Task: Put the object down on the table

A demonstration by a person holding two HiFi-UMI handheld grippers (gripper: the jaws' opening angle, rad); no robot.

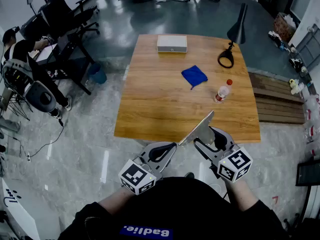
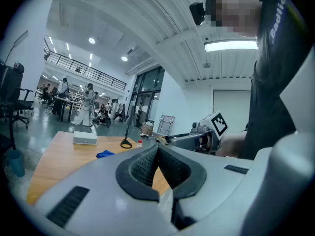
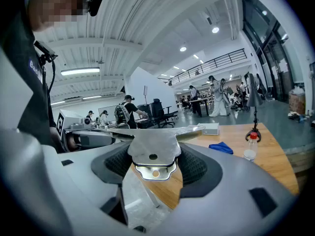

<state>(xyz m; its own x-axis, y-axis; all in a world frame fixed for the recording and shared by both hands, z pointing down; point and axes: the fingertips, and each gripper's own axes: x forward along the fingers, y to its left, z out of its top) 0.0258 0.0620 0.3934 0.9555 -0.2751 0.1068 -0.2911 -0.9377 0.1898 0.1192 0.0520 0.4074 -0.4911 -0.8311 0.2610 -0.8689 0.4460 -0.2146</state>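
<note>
A flat grey metal plate (image 1: 198, 128) with small holes hangs in the air over the front edge of the wooden table (image 1: 160, 109). My right gripper (image 1: 204, 135) is shut on it. In the right gripper view the plate (image 3: 152, 144) spans the gap between the two dark pads of the right gripper (image 3: 153, 163). My left gripper (image 1: 172, 145) hovers just left of the plate, off the table's front edge. In its own view the left gripper (image 2: 157, 151) has its jaws pressed together with nothing between them.
On the table lie a blue cloth (image 1: 194, 76), a red-capped plastic bottle (image 1: 223, 91), a white box (image 1: 172, 43) at the far edge and a black desk lamp (image 1: 235, 34). Office chairs (image 1: 65, 19) stand to the left and wooden planks (image 1: 275, 101) to the right.
</note>
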